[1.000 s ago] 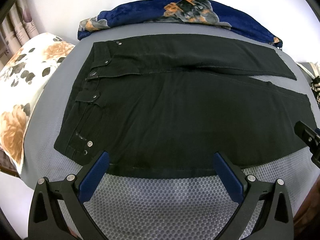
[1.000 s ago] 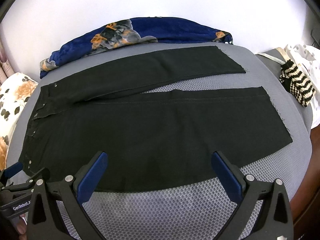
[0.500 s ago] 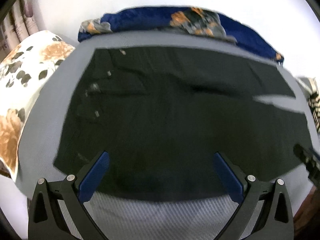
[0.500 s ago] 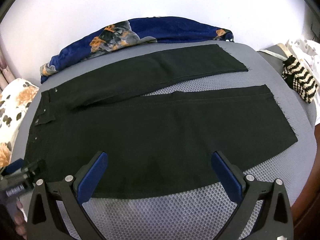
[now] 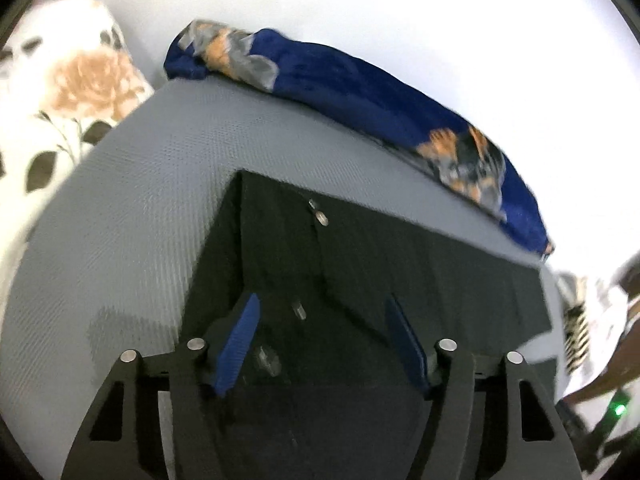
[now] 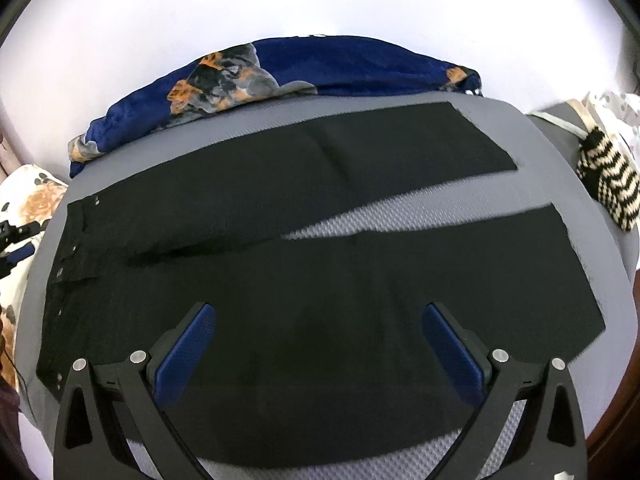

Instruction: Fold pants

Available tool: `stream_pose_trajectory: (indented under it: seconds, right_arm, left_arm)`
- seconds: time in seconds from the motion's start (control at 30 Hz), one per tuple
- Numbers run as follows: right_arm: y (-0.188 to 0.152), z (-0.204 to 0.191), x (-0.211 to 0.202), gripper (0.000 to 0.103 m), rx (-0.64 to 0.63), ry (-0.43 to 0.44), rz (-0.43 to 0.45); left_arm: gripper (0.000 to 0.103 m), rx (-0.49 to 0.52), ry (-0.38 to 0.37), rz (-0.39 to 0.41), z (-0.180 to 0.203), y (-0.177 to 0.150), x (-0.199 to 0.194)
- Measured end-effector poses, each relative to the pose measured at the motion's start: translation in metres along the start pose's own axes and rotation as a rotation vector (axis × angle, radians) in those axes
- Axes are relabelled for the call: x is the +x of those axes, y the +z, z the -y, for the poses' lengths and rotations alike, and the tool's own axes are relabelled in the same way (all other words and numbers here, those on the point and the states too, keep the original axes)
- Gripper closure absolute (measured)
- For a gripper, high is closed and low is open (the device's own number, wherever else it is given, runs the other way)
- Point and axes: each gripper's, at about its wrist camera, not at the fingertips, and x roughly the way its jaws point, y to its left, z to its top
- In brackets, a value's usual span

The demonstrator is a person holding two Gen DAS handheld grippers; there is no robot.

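Black pants [image 6: 320, 280] flat on grey mattress [image 5: 132, 216]
Left gripper [image 5: 322, 340] half open, jaws just closing, holding nothing; right gripper [image 6: 320, 344] wide open, empty.

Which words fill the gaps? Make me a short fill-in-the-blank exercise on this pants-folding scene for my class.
1. The pants are ___ in colour.
2. They lie on a ___ mesh surface.
3. The folded blanket behind them is mainly ___.
4. The right gripper has its jaws ___.

Missing words: black; grey; blue; open
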Motion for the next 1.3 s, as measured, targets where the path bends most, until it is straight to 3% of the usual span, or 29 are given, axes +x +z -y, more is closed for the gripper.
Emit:
stream_pose_trajectory:
  seconds: [0.1, 0.33, 0.73, 0.9, 0.97, 1.07, 1.17, 1.3]
  right_arm:
    - [0.013, -0.011, 0.011, 0.0, -0.018, 0.001, -0.01]
    - [0.041, -0.046, 0.037, 0.0, -0.09, -0.006, -0.036]
    - [0.074, -0.109, 0.077, 0.0, -0.213, 0.055, -0.046]
    - [0.093, -0.124, 0.093, 0.0, -0.229, 0.151, -0.031]
    - [0.102, -0.129, 0.102, 0.0, -0.261, 0.206, -0.007]
    - [0.118, -0.138, 0.126, 0.0, -0.325, 0.309, -0.013]
    - [0.138, -0.145, 0.155, 0.0, -0.408, 0.351, -0.058]
    - [0.165, -0.152, 0.178, 0.0, -0.524, 0.407, -0.092]
  left_arm:
    - [0.052, -0.063, -0.071, -0.029, -0.028, 0.022, 0.022]
    - [0.054, -0.207, -0.165, -0.083, -0.078, 0.053, 0.059]
    - [0.056, -0.211, -0.302, -0.184, -0.084, 0.072, 0.098]
    - [0.059, -0.168, -0.331, -0.225, -0.07, 0.075, 0.115]
    - [0.059, -0.144, -0.318, -0.208, -0.064, 0.077, 0.119]
    - [0.059, -0.164, -0.36, -0.188, -0.065, 0.079, 0.119]
    - [0.096, -0.171, -0.36, -0.151, -0.065, 0.081, 0.115]
    - [0.096, -0.116, -0.371, -0.08, -0.058, 0.079, 0.084]
